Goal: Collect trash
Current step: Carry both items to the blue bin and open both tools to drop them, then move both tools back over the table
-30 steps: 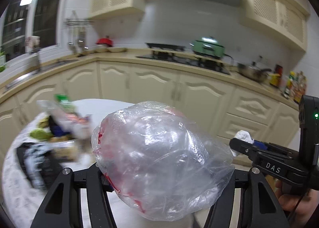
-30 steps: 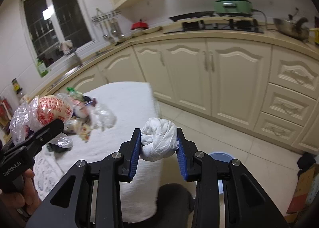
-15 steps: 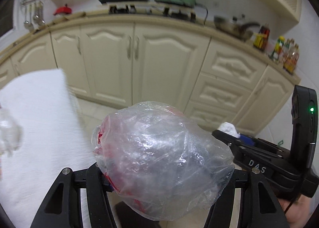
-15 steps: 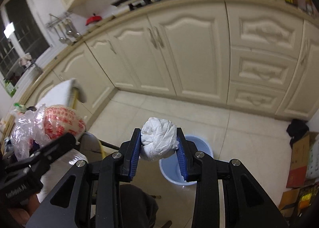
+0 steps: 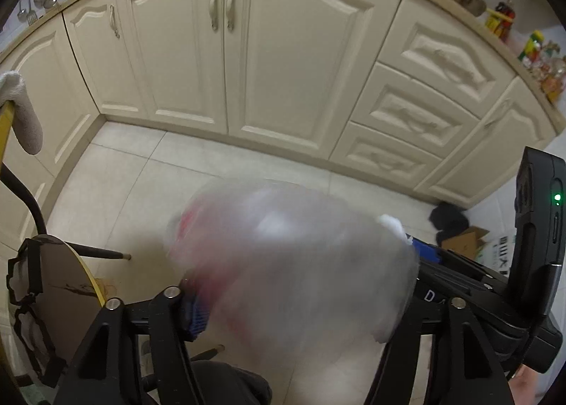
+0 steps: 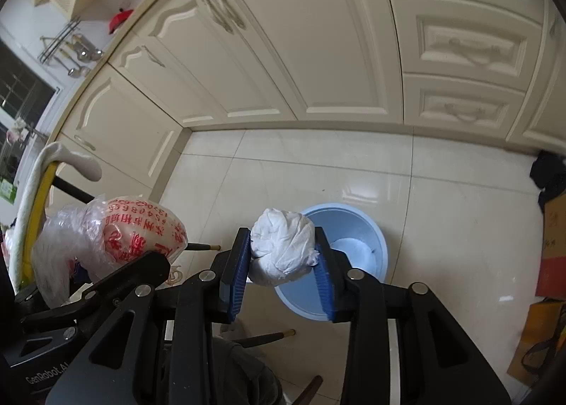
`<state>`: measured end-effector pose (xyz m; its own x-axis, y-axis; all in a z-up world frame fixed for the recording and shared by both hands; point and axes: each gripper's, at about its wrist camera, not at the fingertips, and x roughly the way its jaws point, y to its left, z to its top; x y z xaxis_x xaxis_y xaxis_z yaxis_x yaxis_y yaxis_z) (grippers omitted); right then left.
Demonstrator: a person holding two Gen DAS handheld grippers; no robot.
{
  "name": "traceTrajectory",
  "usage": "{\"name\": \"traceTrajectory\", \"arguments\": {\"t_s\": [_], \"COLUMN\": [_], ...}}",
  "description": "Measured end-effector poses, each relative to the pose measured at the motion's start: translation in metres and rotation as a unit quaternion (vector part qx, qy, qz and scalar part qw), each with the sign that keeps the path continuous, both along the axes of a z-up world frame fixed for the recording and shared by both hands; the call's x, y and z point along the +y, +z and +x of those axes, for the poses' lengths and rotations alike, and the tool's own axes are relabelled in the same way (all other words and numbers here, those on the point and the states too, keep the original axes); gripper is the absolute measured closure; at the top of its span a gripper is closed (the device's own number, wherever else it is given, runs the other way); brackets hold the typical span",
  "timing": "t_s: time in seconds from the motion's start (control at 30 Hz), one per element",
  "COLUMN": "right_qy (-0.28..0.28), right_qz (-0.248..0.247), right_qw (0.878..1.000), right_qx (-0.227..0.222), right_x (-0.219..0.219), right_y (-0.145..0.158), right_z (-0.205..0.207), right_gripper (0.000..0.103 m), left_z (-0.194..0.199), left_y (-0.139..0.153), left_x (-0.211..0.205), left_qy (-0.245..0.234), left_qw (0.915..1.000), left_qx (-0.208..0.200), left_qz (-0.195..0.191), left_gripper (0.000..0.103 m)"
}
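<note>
White tissue wad (image 6: 283, 246) sits between the right gripper's (image 6: 283, 265) opening blue pads, above a blue bin (image 6: 348, 246). Left gripper (image 5: 297, 302) jaws are opening around a blurred plastic bag (image 5: 293, 260); grip apparently loosening, contact unclear.

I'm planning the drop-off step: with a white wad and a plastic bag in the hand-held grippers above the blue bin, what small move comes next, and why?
Probably let the opening jaws of the right hand-held gripper finish releasing the white paper wad; it hangs over the near rim of the blue bin. The left hand-held gripper is opening too, with the blurred plastic bag between its fingers, left of the bin.
</note>
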<state>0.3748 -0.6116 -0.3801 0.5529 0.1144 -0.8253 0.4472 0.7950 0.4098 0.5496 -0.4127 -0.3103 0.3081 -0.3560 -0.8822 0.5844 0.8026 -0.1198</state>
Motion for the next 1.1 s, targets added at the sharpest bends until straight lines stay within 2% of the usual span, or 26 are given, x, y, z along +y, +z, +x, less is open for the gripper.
{"name": "traceTrajectory", "arguments": {"t_s": [0.1,0.2,0.27,0.3,0.37,0.4,0.47,0.5,0.73,0.77,0.9,1.1], "right_qy": [-0.005,-0.018,-0.029,-0.039,-0.056,-0.062,-0.070,-0.073,-0.069,-0.068,-0.055,-0.017], "right_qz": [0.004,0.006,0.002,-0.005,-0.007,-0.006,-0.008,-0.013,-0.039,-0.043,-0.049,-0.079], "right_qw": [1.000,1.000,1.000,0.999,0.998,0.998,0.997,0.997,0.996,0.996,0.995,0.991], "right_qx": [0.009,0.010,0.009,0.010,0.008,0.005,0.001,-0.001,-0.030,-0.036,-0.063,-0.109], "right_x": [-0.004,-0.005,-0.007,-0.008,-0.012,-0.014,-0.015,-0.013,0.010,0.014,0.039,0.094], "right_y": [-0.007,-0.007,-0.006,-0.003,0.000,0.003,0.010,0.016,0.064,0.071,0.104,0.158], "right_z": [0.001,-0.005,-0.008,-0.013,-0.022,-0.026,-0.034,-0.039,-0.056,-0.059,-0.065,-0.071], "right_gripper": [0.065,0.047,0.028,0.023,0.004,0.000,0.000,0.000,0.000,0.000,0.000,0.000], "left_z": [-0.002,0.005,0.005,0.002,0.005,0.005,0.004,-0.010,-0.063,-0.090,-0.155,-0.229], "left_y": [0.003,0.008,0.012,0.014,0.020,0.023,0.032,0.033,0.079,0.088,0.126,0.170], "left_x": [-0.010,-0.011,-0.009,-0.008,-0.005,-0.002,-0.003,-0.006,0.047,0.064,0.118,0.213], "left_qy": [0.004,0.003,0.008,0.009,0.016,0.017,0.014,0.014,0.012,0.012,0.022,0.061], "left_qw": [1.0000,0.9996,0.9994,0.9993,0.9989,0.9988,0.9983,0.9981,0.9941,0.9931,0.9873,0.9742], "left_qx": [-0.008,-0.025,-0.033,-0.035,-0.043,-0.047,-0.057,-0.060,-0.095,-0.102,-0.133,-0.181], "left_qz": [0.003,0.010,0.011,0.009,0.004,0.003,-0.003,-0.006,-0.050,-0.057,-0.084,-0.120], "left_gripper": [0.017,0.010,0.006,0.004,0.002,0.002,0.002,0.002,0.002,0.002,0.002,0.002]}}
